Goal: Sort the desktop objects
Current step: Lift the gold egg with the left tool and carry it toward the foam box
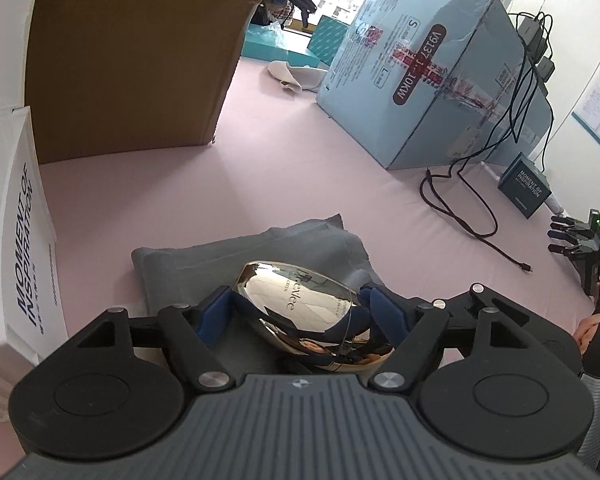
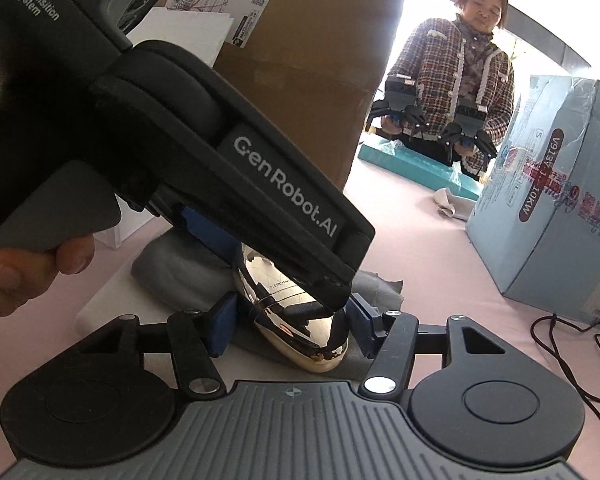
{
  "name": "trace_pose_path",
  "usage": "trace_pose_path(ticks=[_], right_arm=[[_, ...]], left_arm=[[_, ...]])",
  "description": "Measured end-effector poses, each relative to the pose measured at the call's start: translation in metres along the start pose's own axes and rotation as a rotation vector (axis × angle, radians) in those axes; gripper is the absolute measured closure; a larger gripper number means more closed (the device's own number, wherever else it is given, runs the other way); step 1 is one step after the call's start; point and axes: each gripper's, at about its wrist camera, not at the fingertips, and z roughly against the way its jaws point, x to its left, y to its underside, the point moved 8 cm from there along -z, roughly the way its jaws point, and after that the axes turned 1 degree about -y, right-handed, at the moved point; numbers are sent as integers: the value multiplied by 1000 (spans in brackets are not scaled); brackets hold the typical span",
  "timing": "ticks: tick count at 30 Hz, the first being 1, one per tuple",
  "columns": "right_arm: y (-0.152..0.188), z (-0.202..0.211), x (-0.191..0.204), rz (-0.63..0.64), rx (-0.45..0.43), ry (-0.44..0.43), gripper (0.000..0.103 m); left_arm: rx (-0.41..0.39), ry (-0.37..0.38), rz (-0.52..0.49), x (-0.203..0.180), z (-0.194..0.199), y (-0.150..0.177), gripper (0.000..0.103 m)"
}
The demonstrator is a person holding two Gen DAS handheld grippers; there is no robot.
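At the lower centre of the left wrist view we find the shiny gold bottle (image 1: 300, 312), lying on a folded grey cloth (image 1: 260, 248) on the pink table (image 1: 280, 140). The left gripper (image 1: 300, 316) has its blue pads (image 1: 214, 312) flanking the bottle; whether they press it or merely stand beside it we cannot tell. In the right wrist view the same bottle (image 2: 296, 320) sits between the right gripper (image 2: 292, 324) fingers, whose blue pads (image 2: 222, 328) stand a little off its sides, jaws spread.

What blocks us: across the upper left of the right wrist view the body of the left gripper (image 2: 220, 168) lies diagonally over the bottle, hiding most of it; a hand (image 2: 28, 264) grasps its handle at the left edge.

Surroundings, left wrist view: a brown cardboard box (image 1: 140, 52) at upper left, a white box (image 1: 28, 232) printed "MOMENT OF INSPIRATION" at the left edge, a large pale blue carton (image 1: 440, 80) at upper right, black cables (image 1: 460, 200) trailing from it across the table, and a small dark box (image 1: 526, 188) at the right. Spare grippers (image 1: 580, 240) rest at the far right edge. A teal box (image 1: 276, 48) lies at the top centre.

In the right wrist view, upper right, a person in a plaid jacket (image 2: 456, 76) stands beyond the table holding another pair of grippers (image 2: 432, 120).
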Motion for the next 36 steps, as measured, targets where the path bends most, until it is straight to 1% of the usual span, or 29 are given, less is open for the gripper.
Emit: trace_pose_path(ticks=[4,8,19,24,27,29,32,36], right_arm=[[-11,-6,-10,-16,-20,5,48],[-26,-5,-19,-29,-70,19,48],[-73,10,-42,-57,-249,54,49],[-94,17,-52,-66,-333,64,49],[-100,27,-53,-70,-385,68,49],[-108,27,-56,-63,-415,73,49],[-110,29,-57,-61,-438,78,49],[-115,24,-62,-63,-446,82,49]], left_arm=[[-16,13,-5,-2,5,-2,31],[-56,22,-26,-10,19,-7,31],[-183,54,-87,-37,68,-24,31],[-242,56,-133,-50,95,-30,31],[-276,57,-161,-58,112,-33,31],[-298,58,-178,-63,122,-35,31],[-318,56,-199,-67,131,-35,31],[-327,54,-209,-69,133,-35,31]])
